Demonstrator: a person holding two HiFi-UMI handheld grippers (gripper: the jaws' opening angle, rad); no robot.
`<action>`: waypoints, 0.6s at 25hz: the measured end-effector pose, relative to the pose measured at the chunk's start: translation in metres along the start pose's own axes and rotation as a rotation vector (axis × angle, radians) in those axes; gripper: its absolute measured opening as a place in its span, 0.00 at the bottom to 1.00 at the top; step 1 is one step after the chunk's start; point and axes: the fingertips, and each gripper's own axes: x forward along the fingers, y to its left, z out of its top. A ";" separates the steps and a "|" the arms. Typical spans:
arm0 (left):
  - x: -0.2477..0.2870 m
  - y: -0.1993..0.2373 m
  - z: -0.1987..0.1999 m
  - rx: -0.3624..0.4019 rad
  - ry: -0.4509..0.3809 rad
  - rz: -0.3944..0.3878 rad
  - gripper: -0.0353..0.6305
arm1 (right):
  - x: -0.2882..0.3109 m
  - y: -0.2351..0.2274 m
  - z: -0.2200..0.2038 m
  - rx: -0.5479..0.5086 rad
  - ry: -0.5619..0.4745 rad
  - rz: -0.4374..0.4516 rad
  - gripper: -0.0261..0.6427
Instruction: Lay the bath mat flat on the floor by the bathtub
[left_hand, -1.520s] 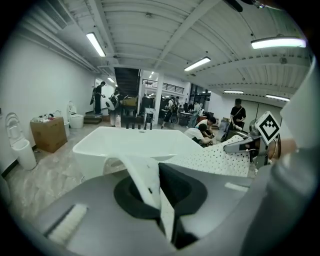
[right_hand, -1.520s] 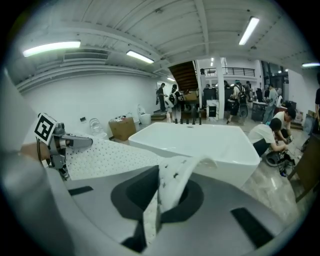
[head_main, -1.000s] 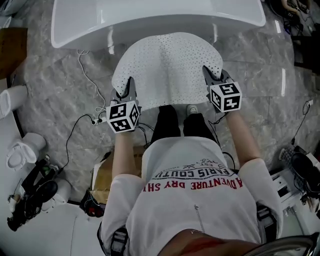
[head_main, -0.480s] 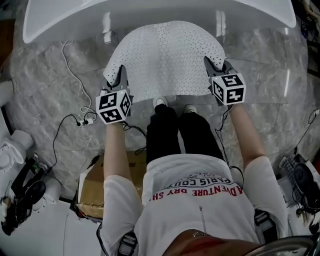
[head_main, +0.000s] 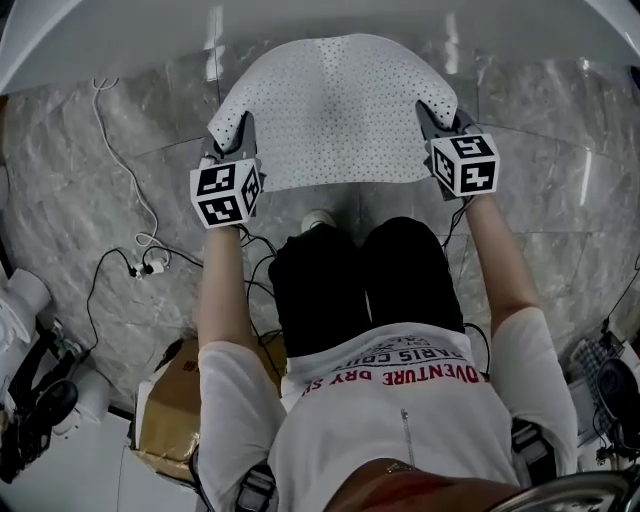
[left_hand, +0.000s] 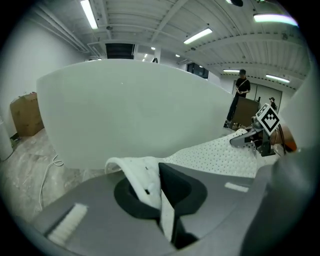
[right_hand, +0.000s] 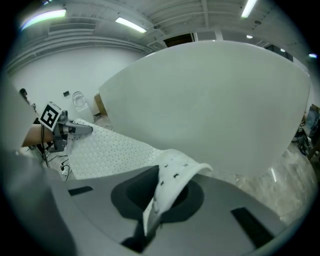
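Clamping your left gripper (head_main: 243, 140) and right gripper (head_main: 432, 122) shut on the near corners of the perforated bath mat (head_main: 335, 105), you hold it spread above the marble floor (head_main: 110, 190) beside the bathtub (head_main: 120, 30). Its far edge looks close to the floor, but you have yet to lower it flat and let go.

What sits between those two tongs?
The white dotted bath mat spans the gap, a corner pinched in the left tongs and the right tongs. The head view shows it.
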 end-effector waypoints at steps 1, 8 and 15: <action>0.010 0.001 -0.008 0.010 -0.002 -0.006 0.08 | 0.010 -0.004 -0.008 -0.002 -0.001 -0.006 0.06; 0.068 0.018 -0.045 0.065 -0.024 -0.024 0.08 | 0.065 -0.034 -0.044 -0.032 -0.015 -0.046 0.06; 0.109 0.025 -0.084 0.042 0.005 -0.019 0.08 | 0.105 -0.049 -0.081 -0.093 0.043 -0.051 0.06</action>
